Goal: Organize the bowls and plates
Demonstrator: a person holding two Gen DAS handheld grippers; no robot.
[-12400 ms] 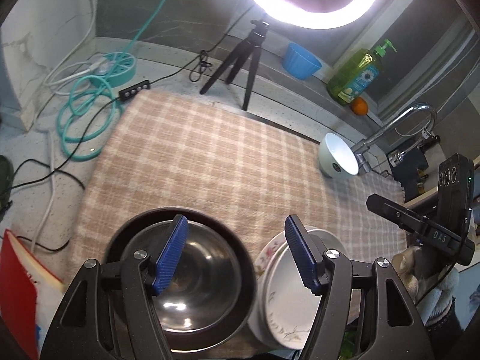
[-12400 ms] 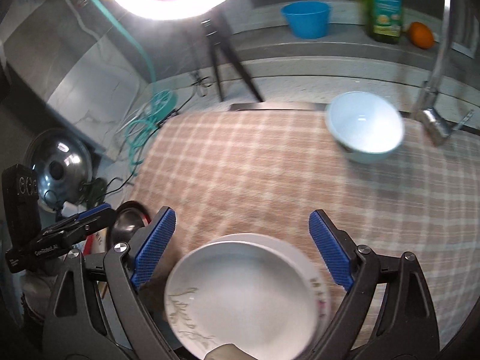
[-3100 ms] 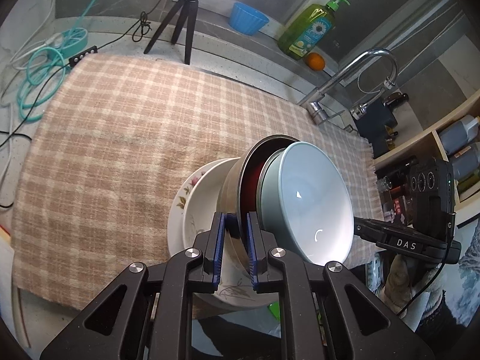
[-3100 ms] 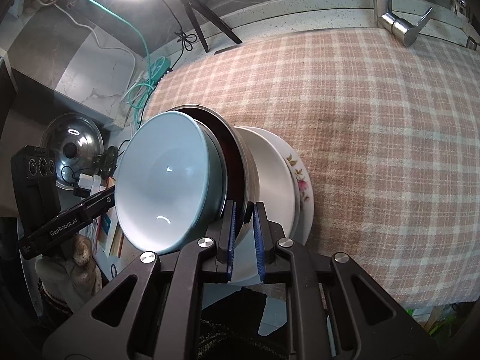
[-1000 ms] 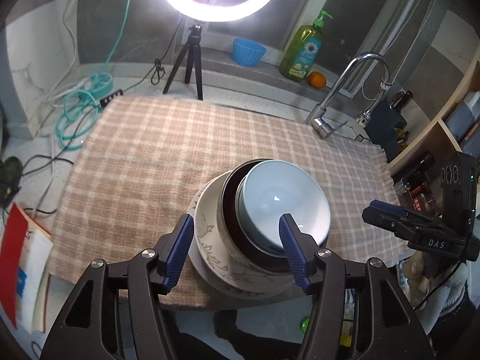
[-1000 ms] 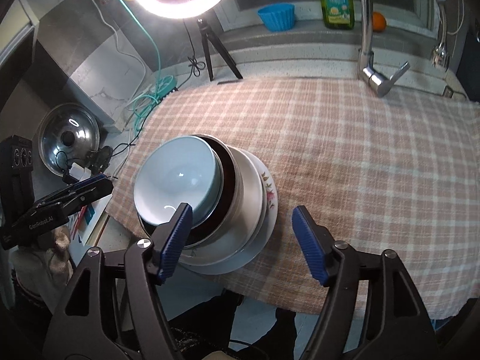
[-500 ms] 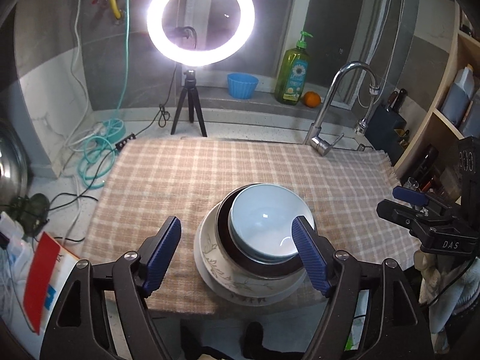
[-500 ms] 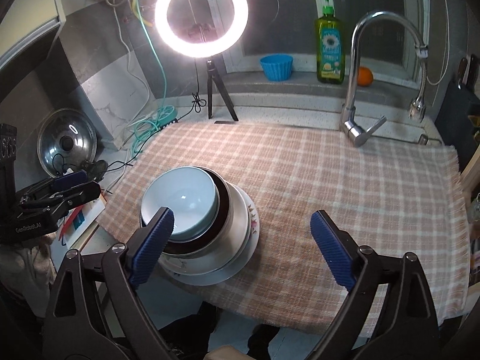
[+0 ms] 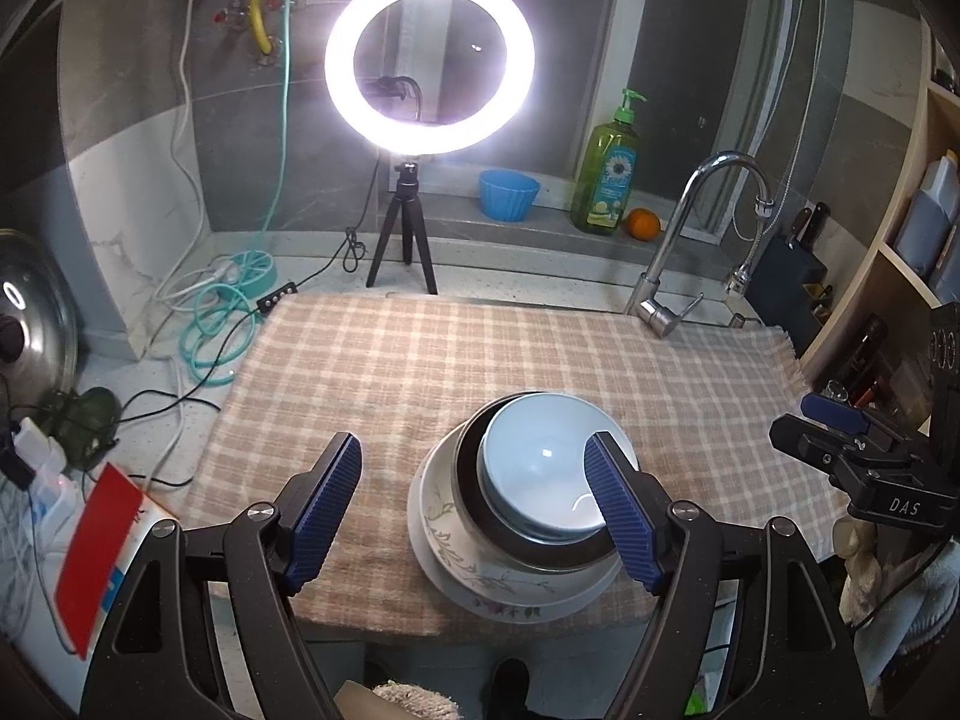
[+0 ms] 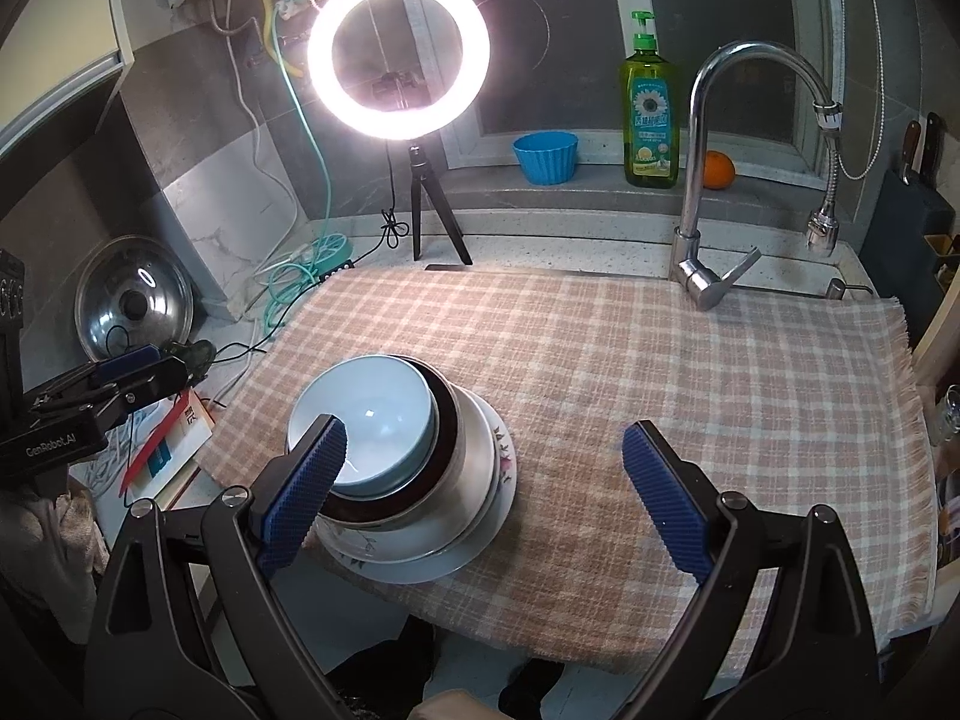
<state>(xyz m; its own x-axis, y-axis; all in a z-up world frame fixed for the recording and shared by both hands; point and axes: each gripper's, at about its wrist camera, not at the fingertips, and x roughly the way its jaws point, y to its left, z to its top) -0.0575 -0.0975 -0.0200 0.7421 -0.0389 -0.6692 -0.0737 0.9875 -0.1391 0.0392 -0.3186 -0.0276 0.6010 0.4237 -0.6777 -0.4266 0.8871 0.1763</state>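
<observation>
Stack: pale blue bowl (image 9: 543,468) in dark-rimmed steel bowl (image 10: 459,456), rims up | plates (image 10: 420,564) mostly hidden beneath | left gripper (image 9: 474,507), right gripper (image 10: 483,495): jaws wide, empty.

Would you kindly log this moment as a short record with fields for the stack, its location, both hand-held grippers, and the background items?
stack: light blue bowl nested in a dark-lined steel bowl, on white plates
location: near front edge of the checked cloth
left hand-held gripper: open, empty, raised above the stack
right hand-held gripper: open, empty, raised
background: ring light, faucet, green soap bottle, blue cup, orange
task status: dishes look stacked
</observation>
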